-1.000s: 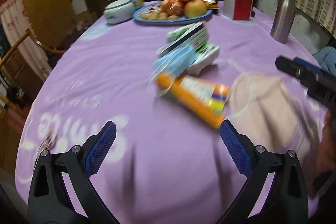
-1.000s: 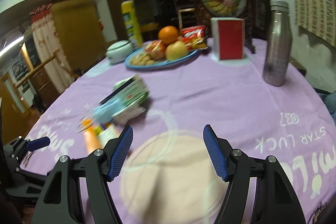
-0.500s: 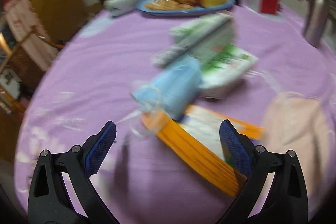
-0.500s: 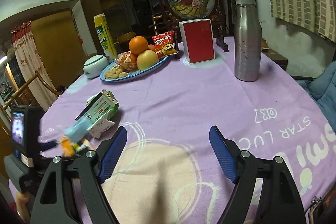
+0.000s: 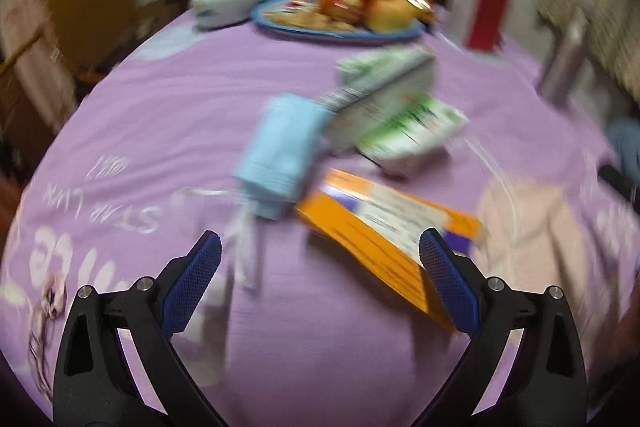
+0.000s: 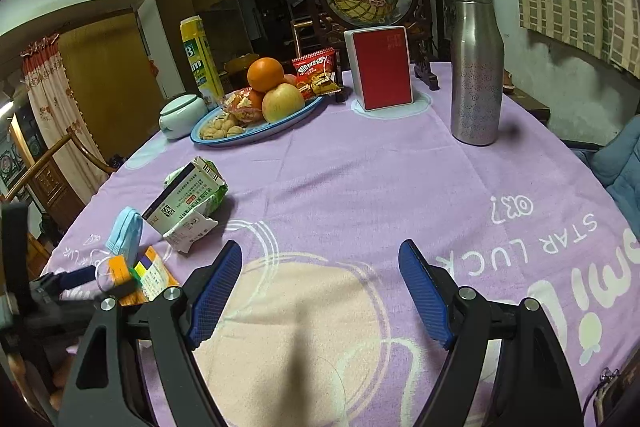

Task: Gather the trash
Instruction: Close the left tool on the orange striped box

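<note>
Closing in over the last second, the left gripper [image 5: 320, 275] now hangs low over the trash pile on a round table draped in a purple cloth [image 6: 360, 179], its jaws spread wide and holding nothing, tilted steeply down at the litter. Where the orange carton [image 5: 384, 231] earlier lay well ahead of the blue pads, its near end now sits just inside the right-hand pad; whether that pad touches it cannot be told through the blur. Just beyond the carton lies a crumpled light-blue face mask [image 5: 284, 151], its white ear loops trailing toward the left-hand pad, and past the mask rest two green-and-white cartons [image 5: 396, 111], one leaning on the other. The right gripper [image 6: 320, 291] is angled more gently downward above a pale printed circle on the cloth, well to the right of the pile, its jaws wider than a second ago and equally empty. From its view the left gripper's dark frame shows at the lower left edge, right by the orange carton. Far beyond the pile stand a blue fruit plate [image 6: 280, 123], a red box [image 6: 380, 71] and a steel bottle [image 6: 476, 67].
</note>
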A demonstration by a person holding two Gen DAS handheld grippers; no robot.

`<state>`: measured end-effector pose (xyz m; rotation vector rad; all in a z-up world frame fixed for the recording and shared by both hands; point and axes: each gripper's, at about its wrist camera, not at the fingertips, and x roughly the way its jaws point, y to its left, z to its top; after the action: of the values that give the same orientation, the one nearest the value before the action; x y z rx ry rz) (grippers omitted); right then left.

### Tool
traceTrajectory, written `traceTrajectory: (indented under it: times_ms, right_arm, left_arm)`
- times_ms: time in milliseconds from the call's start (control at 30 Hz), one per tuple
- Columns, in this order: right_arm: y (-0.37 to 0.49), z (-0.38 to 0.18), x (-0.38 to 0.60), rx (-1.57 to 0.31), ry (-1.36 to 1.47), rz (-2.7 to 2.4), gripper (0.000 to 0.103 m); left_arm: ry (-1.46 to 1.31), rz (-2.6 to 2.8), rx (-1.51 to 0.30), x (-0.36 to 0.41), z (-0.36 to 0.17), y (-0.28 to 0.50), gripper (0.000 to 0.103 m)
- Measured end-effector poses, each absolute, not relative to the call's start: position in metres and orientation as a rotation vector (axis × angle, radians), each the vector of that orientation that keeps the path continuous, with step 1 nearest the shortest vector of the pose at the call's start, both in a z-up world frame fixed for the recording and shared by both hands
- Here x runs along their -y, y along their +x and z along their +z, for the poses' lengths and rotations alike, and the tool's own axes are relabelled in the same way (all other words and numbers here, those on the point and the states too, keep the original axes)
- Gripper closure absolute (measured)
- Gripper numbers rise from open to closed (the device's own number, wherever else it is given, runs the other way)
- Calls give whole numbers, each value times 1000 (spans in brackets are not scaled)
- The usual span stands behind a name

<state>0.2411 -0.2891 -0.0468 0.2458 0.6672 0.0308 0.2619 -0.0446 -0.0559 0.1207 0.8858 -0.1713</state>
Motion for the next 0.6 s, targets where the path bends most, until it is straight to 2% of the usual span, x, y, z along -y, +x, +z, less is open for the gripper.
traceTrajectory:
  times_ms: [167, 267, 333, 433, 533, 600]
  right_arm:
    - [242, -47, 289, -673, 248, 38, 23]
    - [241, -45, 289, -671, 250, 42, 23]
    - [239, -44, 289, -665, 255, 45, 23]
    - [237, -43, 289, -660, 262, 57, 23]
    - [237, -43, 287, -658, 252, 57, 23]
    - [238, -43, 288, -658, 254, 57, 23]
  left_arm:
    - [238, -159, -900, 66, -68, 261, 7]
    - [298, 48, -843, 46, -64, 268, 7]
    - [231, 213, -816, 14, -55, 275, 8]
    - [15, 163, -834, -21, -45, 276, 8]
    - [-81, -64, -855, -11, -42, 272, 7]
    - [-39, -177, -864, 12, -44, 268, 7]
